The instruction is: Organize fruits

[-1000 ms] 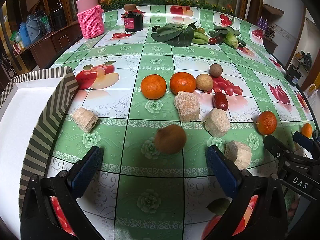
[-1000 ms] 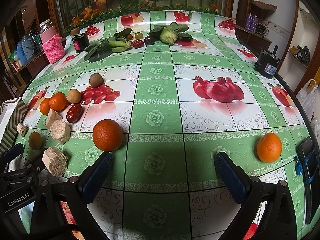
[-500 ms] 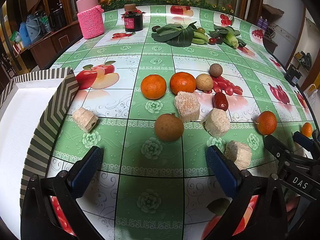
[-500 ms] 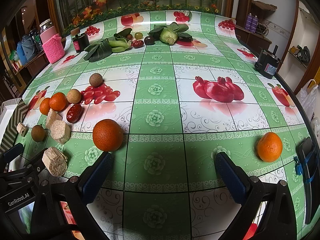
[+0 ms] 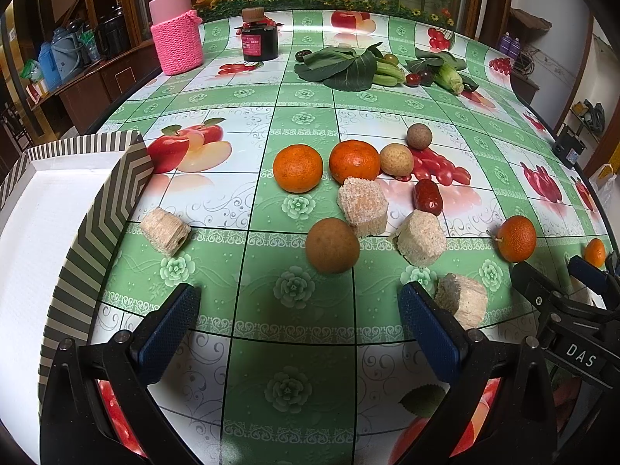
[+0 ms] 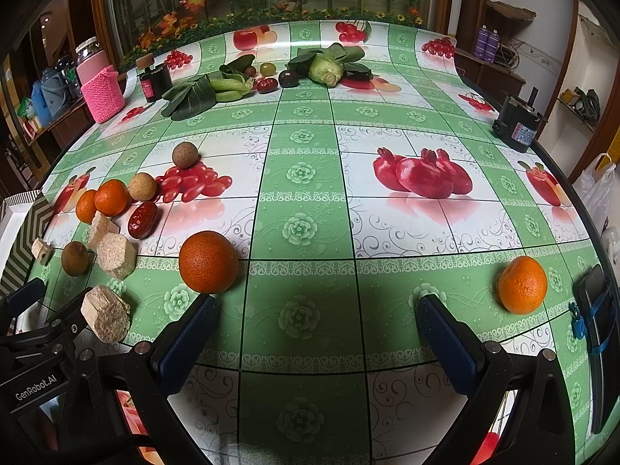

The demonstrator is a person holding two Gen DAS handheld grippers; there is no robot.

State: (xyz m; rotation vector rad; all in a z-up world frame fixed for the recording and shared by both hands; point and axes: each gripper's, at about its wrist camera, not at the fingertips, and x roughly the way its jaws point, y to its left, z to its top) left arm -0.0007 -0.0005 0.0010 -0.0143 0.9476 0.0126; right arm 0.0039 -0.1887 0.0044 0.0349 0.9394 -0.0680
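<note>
Green checked oilcloth covers the desk (image 5: 302, 325), and nearly all the fruit lies loose on it. Your left gripper (image 5: 298, 321) hangs low with its jaws spread wide and nothing between them. Your right gripper (image 6: 314, 333) is likewise spread and empty.

Progress, as a judgement: barely begun. The striped box (image 5: 97, 209) at the left edge shows only a bare white floor in the part you can see; no fruit is in it.

Left to sort:
- brown round fruit (image 5: 332, 245), just ahead of the left gripper, touching a pale crumbly block (image 5: 362, 205)
- two oranges (image 5: 297, 168) side by side beyond it, with two small tan fruits (image 5: 396, 159) and a red date (image 5: 427, 196) nearby
- a single orange (image 6: 208, 262) close to the right gripper's left finger
- another orange (image 6: 522, 285) well apart, near the right edge

Hard to make out:
- the box is cut off by the frame, so its far corner is unseen
- what the pale blocks are, fruit or not, you cannot tell
- greens and dark small fruits (image 6: 288, 78) at the far end are too small to name
</note>
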